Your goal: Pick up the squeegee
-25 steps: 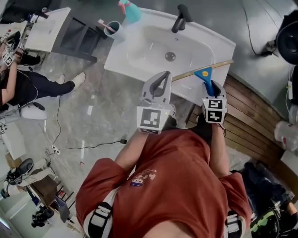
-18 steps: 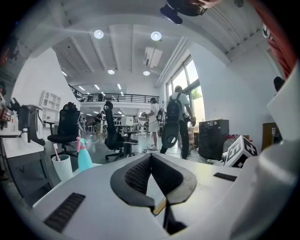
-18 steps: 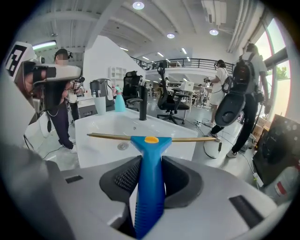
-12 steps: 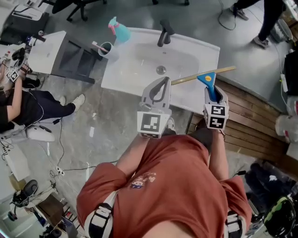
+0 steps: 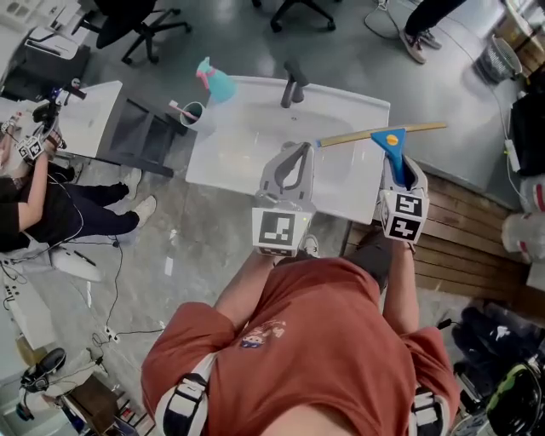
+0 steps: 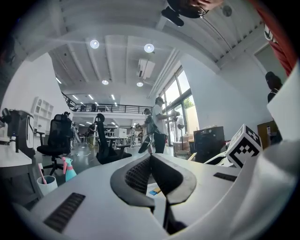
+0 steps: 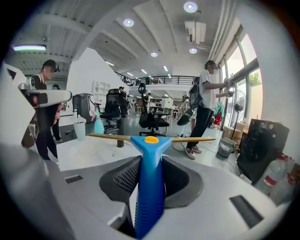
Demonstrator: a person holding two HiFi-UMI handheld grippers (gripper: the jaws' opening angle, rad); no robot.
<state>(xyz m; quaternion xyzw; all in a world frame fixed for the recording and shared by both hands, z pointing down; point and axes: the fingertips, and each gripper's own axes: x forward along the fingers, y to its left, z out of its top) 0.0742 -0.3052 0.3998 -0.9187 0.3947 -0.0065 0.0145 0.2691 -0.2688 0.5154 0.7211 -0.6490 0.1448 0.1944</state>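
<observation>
The squeegee (image 5: 390,136) has a blue handle and a long tan blade. My right gripper (image 5: 398,169) is shut on the handle and holds it in the air above the right end of the white basin counter (image 5: 221,145). In the right gripper view the blue handle (image 7: 149,187) runs up between the two jaws and the blade (image 7: 112,137) lies crosswise ahead. My left gripper (image 5: 295,163) hangs over the counter's front part, shut with nothing in it; the left gripper view shows its fingertips (image 6: 151,159) meeting.
A dark tap (image 5: 292,85) stands at the back of the basin. A teal spray bottle (image 5: 215,83) and a cup with a toothbrush (image 5: 191,111) sit at the counter's left end. Wooden decking (image 5: 464,234) lies to the right. People and office chairs (image 5: 128,25) stand around.
Both grippers have risen over the counter. The squeegee has come up with the right gripper, and its blade now hangs clear above the counter's right end.
</observation>
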